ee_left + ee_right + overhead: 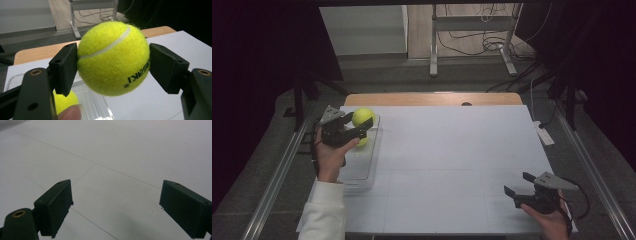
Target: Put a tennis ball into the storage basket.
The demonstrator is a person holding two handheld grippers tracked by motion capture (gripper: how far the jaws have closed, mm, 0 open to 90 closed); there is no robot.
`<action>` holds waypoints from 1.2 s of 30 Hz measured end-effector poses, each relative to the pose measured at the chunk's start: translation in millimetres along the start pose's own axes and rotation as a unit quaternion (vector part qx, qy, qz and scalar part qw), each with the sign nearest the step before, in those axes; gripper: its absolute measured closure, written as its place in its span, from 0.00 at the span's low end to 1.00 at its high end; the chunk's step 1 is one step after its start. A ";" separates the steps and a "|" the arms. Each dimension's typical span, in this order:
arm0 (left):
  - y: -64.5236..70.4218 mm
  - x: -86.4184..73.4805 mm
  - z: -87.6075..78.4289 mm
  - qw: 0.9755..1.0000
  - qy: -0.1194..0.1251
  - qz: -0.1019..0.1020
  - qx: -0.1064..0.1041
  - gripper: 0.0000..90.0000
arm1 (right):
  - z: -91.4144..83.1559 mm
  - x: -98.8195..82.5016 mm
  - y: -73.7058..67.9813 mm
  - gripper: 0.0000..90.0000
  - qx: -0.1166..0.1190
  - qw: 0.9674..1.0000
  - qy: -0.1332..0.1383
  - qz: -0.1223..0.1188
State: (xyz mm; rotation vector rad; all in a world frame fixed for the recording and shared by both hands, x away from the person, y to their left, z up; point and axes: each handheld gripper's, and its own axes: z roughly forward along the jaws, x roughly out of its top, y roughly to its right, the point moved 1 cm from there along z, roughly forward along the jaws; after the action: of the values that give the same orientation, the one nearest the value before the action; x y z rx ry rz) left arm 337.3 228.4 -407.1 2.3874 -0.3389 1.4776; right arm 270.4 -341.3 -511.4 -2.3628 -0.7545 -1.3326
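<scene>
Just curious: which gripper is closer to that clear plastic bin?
Left. The left gripper holds a tennis ball right above the clear bin. The right gripper sits open far across the table, near its front right corner.

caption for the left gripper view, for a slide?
Left gripper shut on a tennis ball above a clear tray holding a second ball.

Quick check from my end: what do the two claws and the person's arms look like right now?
Both claws are black, each with two blocky rectangular jaws and brass-coloured rivets at the arms. The left claw and right claw each carry a grey three-cornered plate on top. A black cable trails from the right one. The left arm wears a white sleeve.
</scene>
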 end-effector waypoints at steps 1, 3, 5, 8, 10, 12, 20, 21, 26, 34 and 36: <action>-0.7 -0.4 -0.3 1.000 0.000 -0.001 0.000 0.31 | 0.1 0.0 -0.1 0.13 0.000 1.000 0.000 0.000; -1.7 -1.0 -1.1 1.000 -0.001 -0.004 0.000 0.31 | 0.1 0.0 -0.1 0.13 0.000 1.000 0.000 0.000; -2.2 -1.7 -2.2 1.000 -0.002 -0.003 0.002 0.31 | 0.2 0.0 0.0 0.13 0.000 1.000 0.000 0.000; -3.1 -2.8 -3.3 1.000 -0.004 -0.002 0.003 0.31 | 0.6 0.0 0.0 0.13 0.001 1.000 0.000 0.001; -4.2 -3.6 -4.0 1.000 -0.006 -0.002 0.005 0.31 | 0.6 0.1 -0.1 0.13 0.002 1.000 0.000 0.001; -5.1 -4.4 -4.7 1.000 -0.008 -0.002 0.006 0.31 | 0.6 0.1 -0.1 0.13 0.002 1.000 0.001 0.001; -10.1 -7.8 -8.4 1.000 -0.013 -0.005 0.012 0.31 | 0.8 0.0 0.6 0.13 0.001 1.000 0.001 0.002; -10.3 -8.1 -8.4 1.000 -0.013 -0.005 0.013 0.31 | 0.7 0.0 0.4 0.13 0.001 1.000 0.001 0.002; -10.9 -9.7 -9.2 1.000 -0.017 -0.004 0.015 0.31 | 0.8 0.1 0.0 0.13 0.001 1.000 0.000 0.002; -11.1 -11.5 -8.4 1.000 -0.021 -0.002 0.016 0.31 | 0.9 0.0 0.2 0.13 0.001 1.000 0.000 0.002; -10.3 -11.9 -7.5 1.000 -0.023 -0.001 0.016 0.31 | 0.9 -0.1 0.1 0.13 0.001 1.000 0.000 0.002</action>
State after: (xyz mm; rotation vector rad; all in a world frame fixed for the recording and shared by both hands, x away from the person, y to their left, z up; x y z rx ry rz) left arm 329.6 241.2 -416.0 2.4480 -0.3260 1.4402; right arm 271.1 -341.0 -511.9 -2.3615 -0.7513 -1.3294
